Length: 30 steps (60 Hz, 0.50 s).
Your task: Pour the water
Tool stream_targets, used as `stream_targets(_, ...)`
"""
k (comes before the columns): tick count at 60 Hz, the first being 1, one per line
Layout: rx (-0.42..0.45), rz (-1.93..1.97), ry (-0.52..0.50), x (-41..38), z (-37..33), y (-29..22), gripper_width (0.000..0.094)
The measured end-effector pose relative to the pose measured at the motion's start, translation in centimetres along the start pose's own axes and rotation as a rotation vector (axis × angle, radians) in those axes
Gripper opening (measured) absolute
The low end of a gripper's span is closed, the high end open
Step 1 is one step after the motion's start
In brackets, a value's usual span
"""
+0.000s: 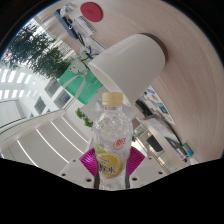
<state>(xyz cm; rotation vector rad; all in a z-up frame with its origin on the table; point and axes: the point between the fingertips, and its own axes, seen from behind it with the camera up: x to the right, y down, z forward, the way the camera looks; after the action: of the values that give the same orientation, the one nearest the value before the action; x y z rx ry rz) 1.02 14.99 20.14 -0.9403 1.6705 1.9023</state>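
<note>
Your fingers [111, 163] clamped on clear water bottle [112, 140], pale cap at twelve o'clock, yellow label between magenta pads [97, 160], white cylindrical container [128, 62] just beyond at twelve, lifted off any counter

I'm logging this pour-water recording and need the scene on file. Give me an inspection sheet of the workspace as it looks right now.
Surface: white round table, seen tilted from the tongs' camera.
Job's things: clear bottle with a pale yellow cap and a yellow label, between the tongs' fingers; white cup just beyond the bottle's cap, lying on its side in this view.
Clutter: red round object and a green item on the table; small things beside the bottle, too small to tell.
Grippers: tongs shut on the bottle, magenta pads pressing its sides.
Cables: nothing seen.
Surroundings: leafy plants and bright windows.
</note>
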Motion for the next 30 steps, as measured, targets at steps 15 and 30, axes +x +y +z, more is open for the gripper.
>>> stream_targets(15, -0.101, -0.366, 0.061, -2.7, 1.0, 4.3, 0.0343)
stream_targets(30, 0.108, -1.661, -0.132, -24.0, -3.2, 3.9, 0.0384)
